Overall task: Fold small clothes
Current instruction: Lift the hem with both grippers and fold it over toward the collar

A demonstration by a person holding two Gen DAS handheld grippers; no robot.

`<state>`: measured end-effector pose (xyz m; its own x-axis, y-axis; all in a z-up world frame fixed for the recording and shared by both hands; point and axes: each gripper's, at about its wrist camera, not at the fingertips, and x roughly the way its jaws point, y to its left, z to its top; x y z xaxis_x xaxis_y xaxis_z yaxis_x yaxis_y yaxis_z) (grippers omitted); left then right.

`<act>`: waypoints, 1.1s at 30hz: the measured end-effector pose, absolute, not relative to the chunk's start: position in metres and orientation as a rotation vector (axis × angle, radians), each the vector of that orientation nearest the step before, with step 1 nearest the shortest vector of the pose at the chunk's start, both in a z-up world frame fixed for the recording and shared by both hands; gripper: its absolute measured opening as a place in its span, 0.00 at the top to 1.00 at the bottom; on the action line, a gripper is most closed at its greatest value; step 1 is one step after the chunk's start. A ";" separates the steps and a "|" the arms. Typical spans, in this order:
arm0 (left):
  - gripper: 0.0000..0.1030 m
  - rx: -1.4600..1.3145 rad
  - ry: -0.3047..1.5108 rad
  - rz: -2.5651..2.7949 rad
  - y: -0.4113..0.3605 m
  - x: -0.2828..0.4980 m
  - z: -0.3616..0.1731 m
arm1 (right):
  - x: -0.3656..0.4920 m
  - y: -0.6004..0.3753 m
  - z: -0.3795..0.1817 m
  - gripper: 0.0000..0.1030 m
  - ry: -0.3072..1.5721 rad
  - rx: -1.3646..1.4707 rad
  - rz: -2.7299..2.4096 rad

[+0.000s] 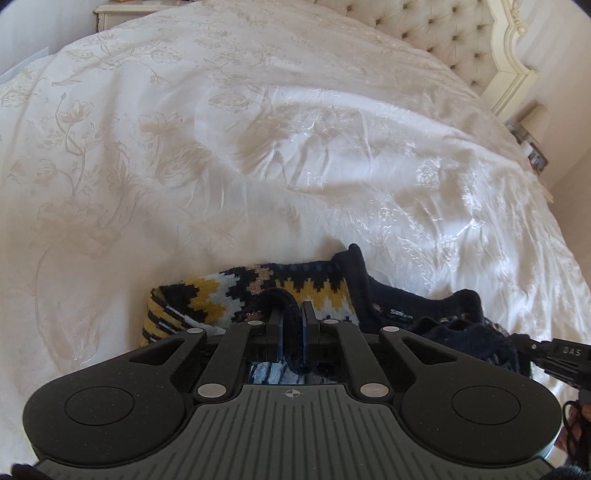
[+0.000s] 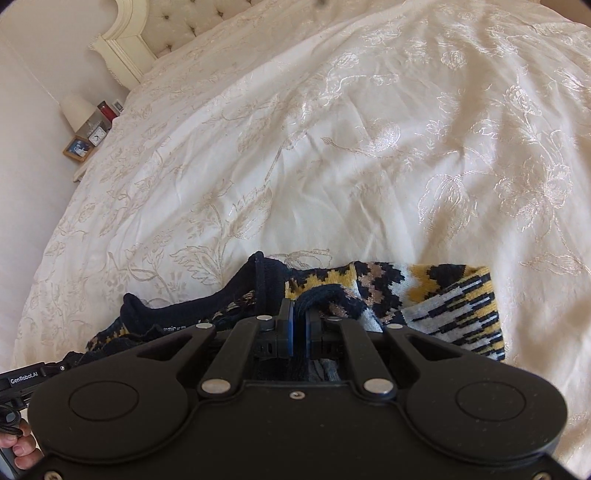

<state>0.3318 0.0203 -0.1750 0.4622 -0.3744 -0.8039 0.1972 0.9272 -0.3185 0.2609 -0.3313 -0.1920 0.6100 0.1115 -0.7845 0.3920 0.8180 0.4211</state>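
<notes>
A small knitted sweater [image 1: 207, 295], navy with yellow, white and tan zigzags, lies bunched on the white bedspread just ahead of both grippers. My left gripper [image 1: 292, 314] is shut on a dark navy edge of it, with the knit pinched between the fingers. The same sweater [image 2: 443, 302] appears in the right wrist view, its patterned part spreading to the right. My right gripper [image 2: 299, 314] is shut on another navy edge. The other gripper's body [image 1: 554, 354] shows at the right edge of the left wrist view, close by.
The bed [image 1: 258, 147] with a floral embroidered cover fills both views. A tufted headboard [image 2: 173, 26] stands at the far end. A bedside table with a lamp [image 2: 75, 109], a clock and a photo frame sits beside it. A hand [image 2: 20, 448] shows at the lower left.
</notes>
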 end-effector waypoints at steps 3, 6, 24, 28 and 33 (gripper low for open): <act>0.90 -0.233 1.054 -0.342 0.024 0.338 -0.177 | 0.268 -0.330 -0.197 0.86 0.936 0.611 -0.194; 0.84 -0.232 1.047 -0.333 0.024 0.338 -0.174 | 0.269 -0.331 -0.200 0.84 0.938 0.633 -0.215; 0.75 -0.073 0.953 -0.336 0.020 0.317 -0.136 | 0.250 -0.346 -0.161 0.38 0.814 0.608 -0.273; 0.74 0.017 0.971 -0.386 0.009 0.290 -0.140 | 0.236 -0.331 -0.157 0.38 0.854 0.545 -0.228; 0.74 0.105 1.024 -0.448 -0.001 0.255 -0.160 | 0.212 -0.303 -0.163 0.38 0.922 0.486 -0.184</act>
